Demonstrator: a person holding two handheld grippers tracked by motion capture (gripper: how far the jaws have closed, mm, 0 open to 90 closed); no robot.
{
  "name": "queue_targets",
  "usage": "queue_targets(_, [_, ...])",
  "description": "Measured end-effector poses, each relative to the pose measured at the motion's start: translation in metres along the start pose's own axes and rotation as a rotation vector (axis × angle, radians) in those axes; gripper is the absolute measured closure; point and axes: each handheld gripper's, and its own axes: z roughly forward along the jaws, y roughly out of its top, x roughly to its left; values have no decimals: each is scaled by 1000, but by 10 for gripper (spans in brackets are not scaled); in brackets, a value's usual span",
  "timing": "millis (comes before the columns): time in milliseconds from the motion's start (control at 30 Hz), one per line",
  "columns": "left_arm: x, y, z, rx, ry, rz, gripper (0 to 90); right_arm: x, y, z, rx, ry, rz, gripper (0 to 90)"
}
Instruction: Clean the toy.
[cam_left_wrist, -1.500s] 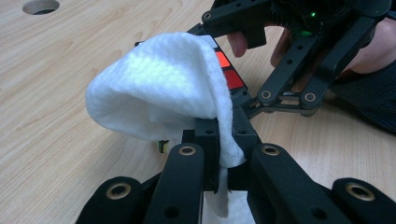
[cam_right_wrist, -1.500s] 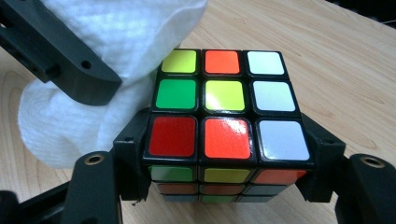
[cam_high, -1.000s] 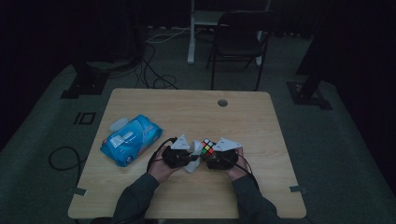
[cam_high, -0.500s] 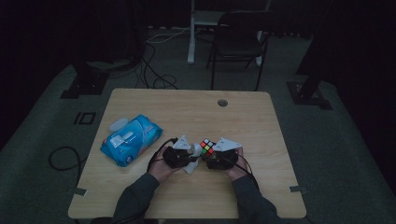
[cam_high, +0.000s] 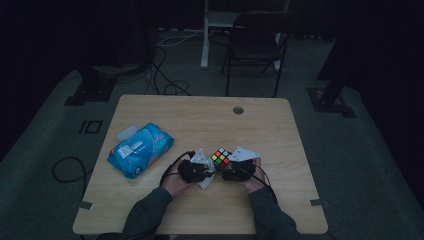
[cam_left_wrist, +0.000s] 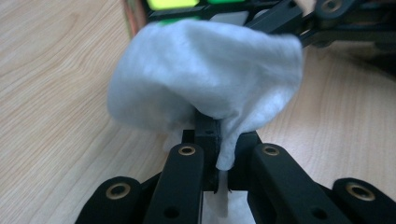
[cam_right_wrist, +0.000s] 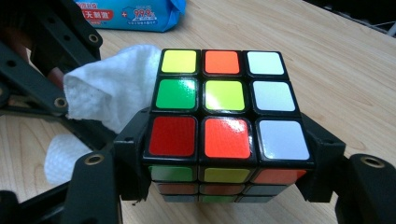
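Note:
A scrambled colour cube (cam_right_wrist: 224, 98) sits squeezed between the black jaws of my right gripper (cam_right_wrist: 224, 158), its top face showing yellow, orange, white, green and red tiles. In the high view the cube (cam_high: 220, 156) is near the table's front middle, between both hands. My left gripper (cam_left_wrist: 219, 135) is shut on a bunched white wipe (cam_left_wrist: 205, 79), which presses against the cube's side (cam_left_wrist: 173, 4). From the right gripper view the wipe (cam_right_wrist: 112, 93) touches the cube's left side, with the left gripper (cam_right_wrist: 46, 88) behind it.
A blue pack of wet wipes (cam_high: 140, 149) lies on the left of the wooden table (cam_high: 200, 115). A round cable hole (cam_high: 238, 110) is near the far edge. A dark chair (cam_high: 257, 45) stands beyond the table, and cables run across the floor.

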Motion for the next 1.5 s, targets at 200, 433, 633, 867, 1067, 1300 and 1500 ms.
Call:
queue_targets(200, [-6,5,0,-2,-9,26,870,0,0,0,-4,-4,2,341])
queue_targets(433, [-15,8,6,-13,-47,43,871,-1,0,0,-5,-10,8,341])
queue_targets(633, [-18,10,12,-9,-63,59,871,-2,0,-1,-9,-12,11,341])
queue_targets(867, [-16,9,10,-24,-50,50,870,-2,0,-2,-14,-7,18,341])
queue_targets(1067, [-11,8,5,-27,-30,41,871,-2,1,-2,-16,-5,19,341])
queue_targets(1300, [-3,6,0,-43,-7,18,871,-4,1,-4,-19,-7,21,341])
queue_targets(1500, [6,6,-12,-72,22,-6,871,-3,0,-2,-11,-7,17,341])
